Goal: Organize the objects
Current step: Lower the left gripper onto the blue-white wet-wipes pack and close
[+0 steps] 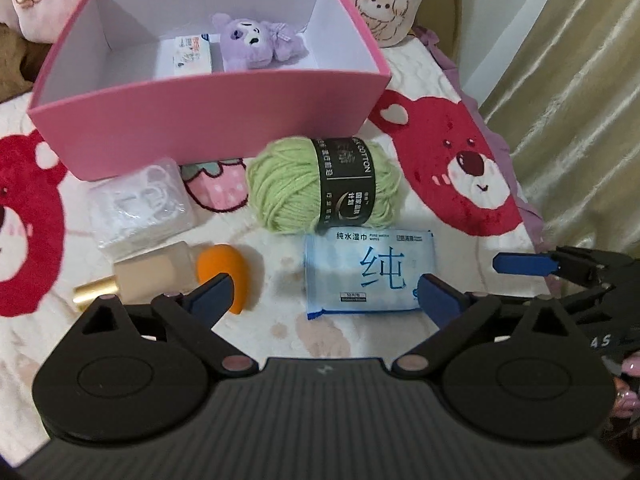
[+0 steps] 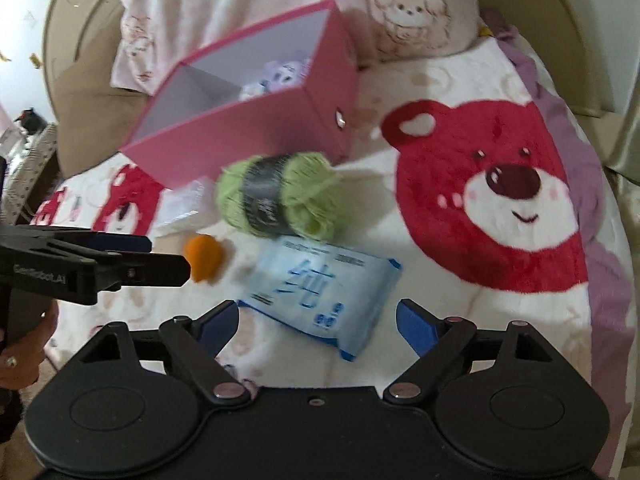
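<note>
Wet-wipe pack (image 1: 366,274): pale blue, flat, large blue character printed; long axis crosswise in left wrist view, lying on bed blanket (image 1: 460,248) just in front of green yarn ball (image 1: 324,186).
Pink box (image 1: 208,120): open top, white inside; holds purple plush (image 1: 256,42), small white carton (image 1: 190,56).
Beside box: clear bag (image 1: 140,204), beige bottle (image 1: 154,274), orange sponge (image 1: 222,266).
Left claw (image 1: 324,294): apart, empty.
Right claw (image 2: 318,322): apart, straddling pack's near end.
</note>
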A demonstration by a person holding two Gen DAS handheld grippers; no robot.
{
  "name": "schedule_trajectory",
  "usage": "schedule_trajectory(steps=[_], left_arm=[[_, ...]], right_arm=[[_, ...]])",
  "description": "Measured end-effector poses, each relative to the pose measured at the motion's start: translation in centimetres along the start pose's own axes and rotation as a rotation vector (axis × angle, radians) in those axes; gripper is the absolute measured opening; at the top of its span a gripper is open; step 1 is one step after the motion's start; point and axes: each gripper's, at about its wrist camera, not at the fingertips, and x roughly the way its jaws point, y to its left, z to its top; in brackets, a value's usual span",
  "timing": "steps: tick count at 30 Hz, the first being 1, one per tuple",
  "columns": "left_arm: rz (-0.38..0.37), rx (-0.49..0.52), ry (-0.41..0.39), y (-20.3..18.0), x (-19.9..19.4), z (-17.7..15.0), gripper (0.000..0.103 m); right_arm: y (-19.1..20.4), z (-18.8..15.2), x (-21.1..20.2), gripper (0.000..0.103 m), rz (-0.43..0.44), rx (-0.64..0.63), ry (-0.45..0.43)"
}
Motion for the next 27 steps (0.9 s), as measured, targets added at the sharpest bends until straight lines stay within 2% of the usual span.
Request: schedule_trajectory(steps=[6,9,12,15,16,17,19,22,24,27], left_arm=[[0.045,-0.004,-0.053,0.3,2.7,-0.7,0.098],[0.039,-0.031,-0.052,0.8,3.9,-0.8,0.097],[0.039,-0.001,-0.079,0.5,4.6,-1.2,0.092],[0.030,0.024,-0.098,-0.1,5.1,-1.2,0.083],[0.032,0.021,-0.090,-0.2,5.3,-1.2,0.076],[0.042,0.023,-0.077,-0.5,5.6,-1.1,0.066],[0.049,0.040,-0.067,-1.3,6.2,-1.2,0.061],[0.070,0.038,-0.030,-1.7,7.4,-1.7,0.057],[0.041,0.011,-0.031,-1.4,7.5,-2.1,0.057],[-0.007,-0.032,-0.006,-0.9,7.4,-2.0,0.048]], right_arm=[[-0.7,-0.9,2.2,0.087,-0.082,0.064,-0.079],[-0.5,-1.5,3.4,0.087,-0.116,0.065,-0.108],[-0.2,-2.1,4.3,0.085,-0.135,0.067,-0.133],[0.1,-2.8,4.8,0.073,-0.159,0.049,-0.132],[0.2,-3.0,4.7,0.068,-0.160,0.047,-0.143],[0.2,-3.2,4.6,0.057,-0.155,0.045,-0.154],[0.0,-3.2,4.3,0.042,-0.129,0.055,-0.164],[-0.2,-3.0,4.3,0.038,-0.121,0.071,-0.143],[-0.3,-3.1,4.3,0.037,-0.121,0.081,-0.137],[-0.2,-3.3,4.3,0.038,-0.112,0.088,-0.121]])
